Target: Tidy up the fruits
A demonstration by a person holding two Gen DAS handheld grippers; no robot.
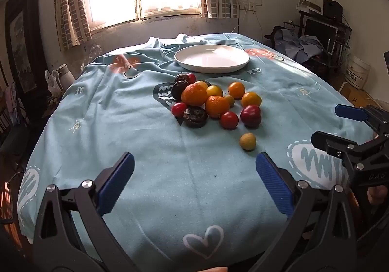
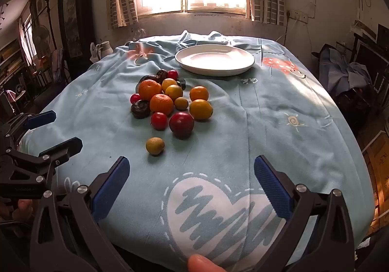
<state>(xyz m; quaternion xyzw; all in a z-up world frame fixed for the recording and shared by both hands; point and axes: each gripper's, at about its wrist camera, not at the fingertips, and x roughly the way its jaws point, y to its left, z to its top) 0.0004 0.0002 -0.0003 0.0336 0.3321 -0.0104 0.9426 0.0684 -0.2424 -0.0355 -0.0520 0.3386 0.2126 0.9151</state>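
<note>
1. Here, the left gripper (image 1: 194, 183) and right gripper (image 2: 192, 185) gape wide, holding nothing.
2. The fruits (image 1: 214, 104) cluster mid-tabletop, before the white plate (image 1: 211, 66) near the far edge.
3. They look light, round and likely to roll; clamp each across its middle, gently.

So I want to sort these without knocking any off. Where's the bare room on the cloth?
The plate is bare. Open cloth runs right of the fruit pile to the table edge, and another stretch lies between the lone yellow fruit and the grippers. It's crowded in the pile itself, where the fruits touch, just before the plate.
</note>
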